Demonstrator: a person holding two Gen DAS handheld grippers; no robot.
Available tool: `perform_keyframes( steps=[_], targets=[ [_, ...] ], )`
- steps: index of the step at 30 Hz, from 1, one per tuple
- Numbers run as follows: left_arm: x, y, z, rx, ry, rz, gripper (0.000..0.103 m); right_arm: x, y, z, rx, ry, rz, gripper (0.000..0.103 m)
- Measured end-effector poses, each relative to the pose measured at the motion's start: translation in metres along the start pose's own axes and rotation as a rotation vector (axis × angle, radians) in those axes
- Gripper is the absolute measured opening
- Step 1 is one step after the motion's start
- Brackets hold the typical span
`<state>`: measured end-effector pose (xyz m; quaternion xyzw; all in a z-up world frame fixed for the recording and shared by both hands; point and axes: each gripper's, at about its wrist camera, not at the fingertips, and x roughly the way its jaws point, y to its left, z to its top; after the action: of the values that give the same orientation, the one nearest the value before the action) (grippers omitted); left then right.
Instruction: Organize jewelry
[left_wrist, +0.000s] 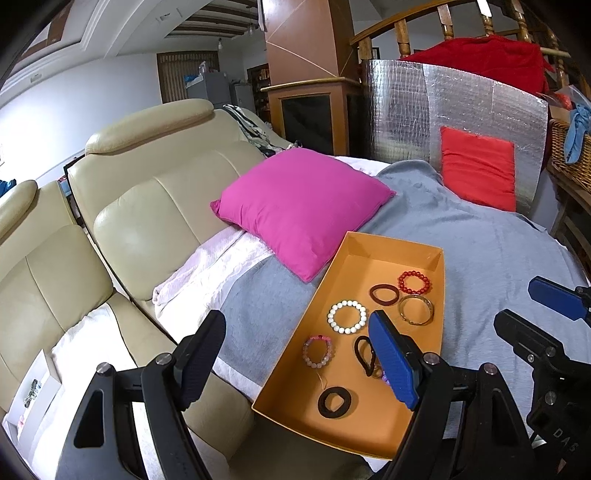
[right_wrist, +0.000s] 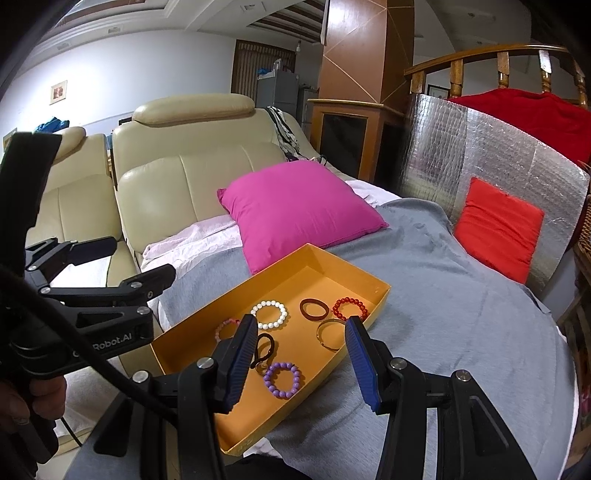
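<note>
An orange tray (left_wrist: 397, 251) (right_wrist: 380, 295) lies on a grey blanket and holds several bracelets and hair ties: a white bead bracelet (left_wrist: 347, 316) (right_wrist: 270, 314), a red bead bracelet (left_wrist: 414, 282) (right_wrist: 351, 308), a brown hair tie (left_wrist: 385, 294) (right_wrist: 313, 308), a gold bangle (left_wrist: 416, 309) (right_wrist: 330, 335), a pink bracelet (left_wrist: 318, 350), a purple bead bracelet (right_wrist: 282, 379) and black hair ties (left_wrist: 337, 401). My left gripper (left_wrist: 295, 354) is open and empty over the tray's near left edge. My right gripper (right_wrist: 301, 363) is open and empty above the tray's near end.
A magenta pillow (left_wrist: 301, 206) (right_wrist: 299, 206) lies behind the tray. A red cushion (left_wrist: 480, 168) (right_wrist: 498, 232) leans on a silver foil panel (left_wrist: 461, 110). A cream leather sofa (left_wrist: 129, 206) is at the left. A wicker basket (left_wrist: 572, 155) stands at the right.
</note>
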<state>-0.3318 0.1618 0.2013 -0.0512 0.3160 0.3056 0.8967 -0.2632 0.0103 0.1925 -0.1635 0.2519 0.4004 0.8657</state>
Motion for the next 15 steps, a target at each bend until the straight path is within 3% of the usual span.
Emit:
perform_keyframes(
  steps=[15],
  targets=[
    [0.019, 0.008, 0.000, -0.013, 0.027, 0.011, 0.080, 0.023, 0.003, 0.002, -0.015, 0.026, 0.016, 0.053]
  ],
)
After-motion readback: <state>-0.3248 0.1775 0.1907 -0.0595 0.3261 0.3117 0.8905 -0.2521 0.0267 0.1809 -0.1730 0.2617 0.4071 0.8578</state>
